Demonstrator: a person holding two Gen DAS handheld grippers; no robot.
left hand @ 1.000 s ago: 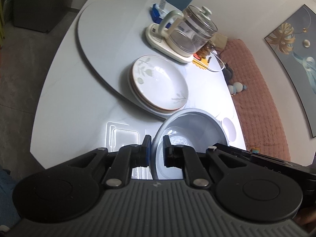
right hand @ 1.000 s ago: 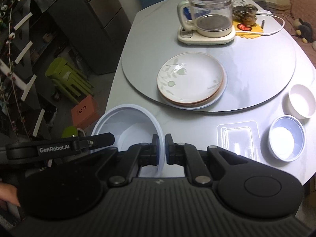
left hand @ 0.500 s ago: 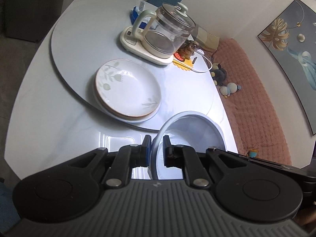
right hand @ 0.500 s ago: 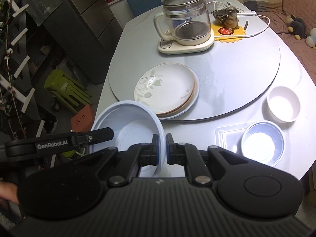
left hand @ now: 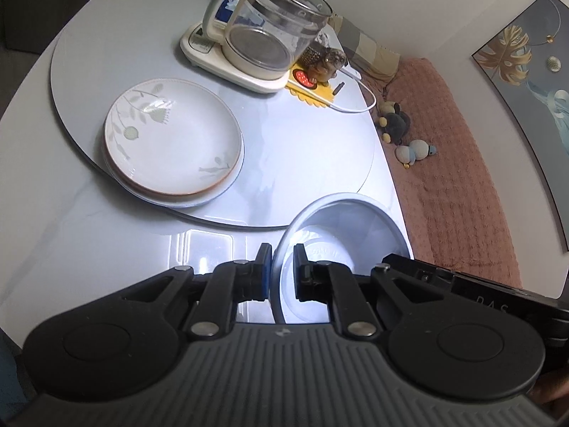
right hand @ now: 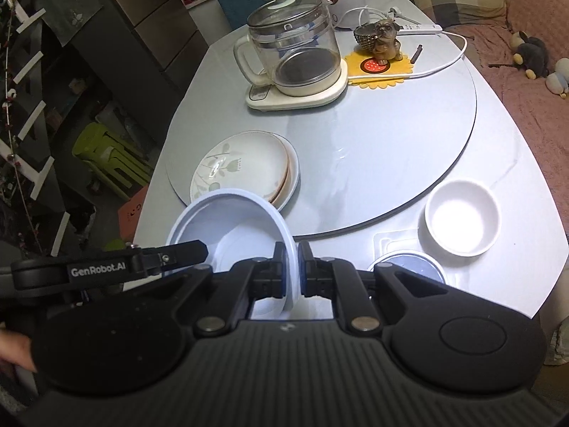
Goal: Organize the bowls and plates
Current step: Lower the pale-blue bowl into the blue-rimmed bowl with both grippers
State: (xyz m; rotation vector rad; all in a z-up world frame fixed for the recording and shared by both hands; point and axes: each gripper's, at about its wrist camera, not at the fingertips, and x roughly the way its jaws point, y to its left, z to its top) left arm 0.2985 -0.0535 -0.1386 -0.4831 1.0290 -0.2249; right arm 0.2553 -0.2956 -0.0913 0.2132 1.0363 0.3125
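Both grippers hold one large pale-blue bowl [left hand: 348,227], each shut on an opposite side of its rim. My left gripper [left hand: 282,274] pinches the bowl's left rim. My right gripper [right hand: 292,274] pinches the right rim of the same bowl [right hand: 227,220]. The bowl hangs above the table's near edge. A stack of floral plates [left hand: 170,142] sits on the grey turntable [left hand: 313,149], just beyond the bowl; it also shows in the right wrist view [right hand: 245,167]. A white bowl [right hand: 462,217] and a small blue bowl [right hand: 409,267] sit on the table at right.
A glass kettle [right hand: 295,57] on its base stands at the back of the turntable, beside a dog figurine [right hand: 380,42] on a yellow mat with a white cable. A clear plastic lid [left hand: 206,249] lies flat on the table. A pink sofa [left hand: 462,185] runs along the right.
Both grippers have carried the large blue bowl to the right and forward along the table's edge. Its rim now overlaps the plate stack in the right wrist view.
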